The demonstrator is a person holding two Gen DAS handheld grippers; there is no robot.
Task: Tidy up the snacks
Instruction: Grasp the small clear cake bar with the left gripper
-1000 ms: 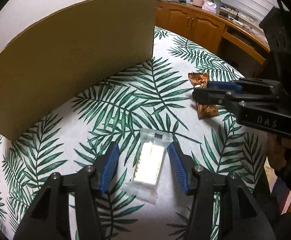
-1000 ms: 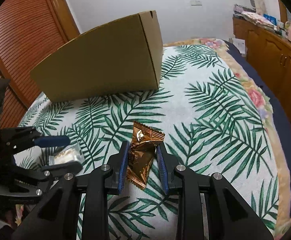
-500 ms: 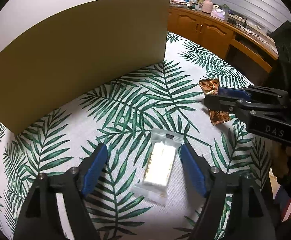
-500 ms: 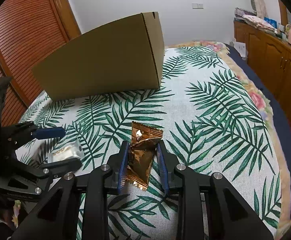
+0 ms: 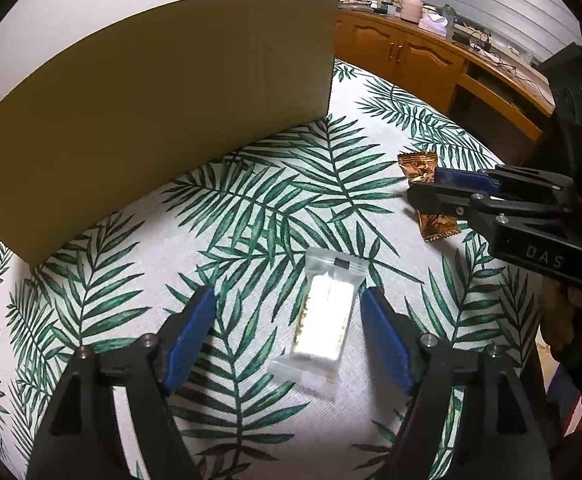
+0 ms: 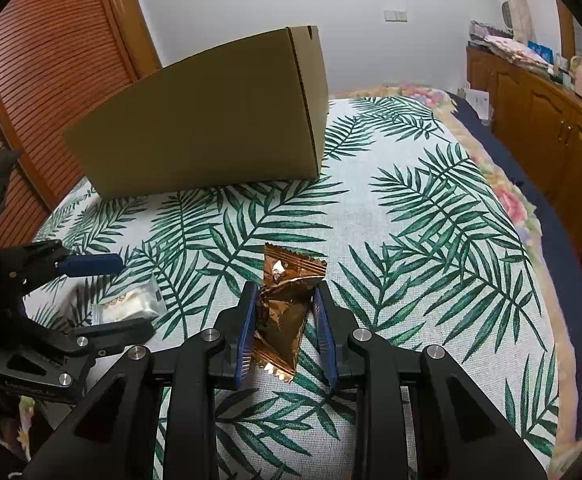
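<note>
A clear packet with a white snack (image 5: 325, 324) lies flat on the palm-leaf cloth (image 5: 275, 200). My left gripper (image 5: 287, 294) stands open over it, its blue pads well clear of both sides. A copper foil snack packet (image 6: 287, 300) is pinched and crumpled between the blue pads of my right gripper (image 6: 285, 290), which is shut on it just above the cloth. The left wrist view shows that copper packet (image 5: 419, 164) to the right. A tall cardboard box (image 6: 219, 120) stands behind both; its inside is hidden.
Wooden cabinets (image 5: 411, 52) with clutter on top run along the right wall. A slatted wooden door (image 6: 31, 80) is at the left. The cloth ends at a flowered border and navy edge (image 6: 551, 220) on the right.
My left gripper's jaws have spread wider around the clear packet, which stays on the cloth. The right gripper keeps its hold on the copper packet in the same spot.
</note>
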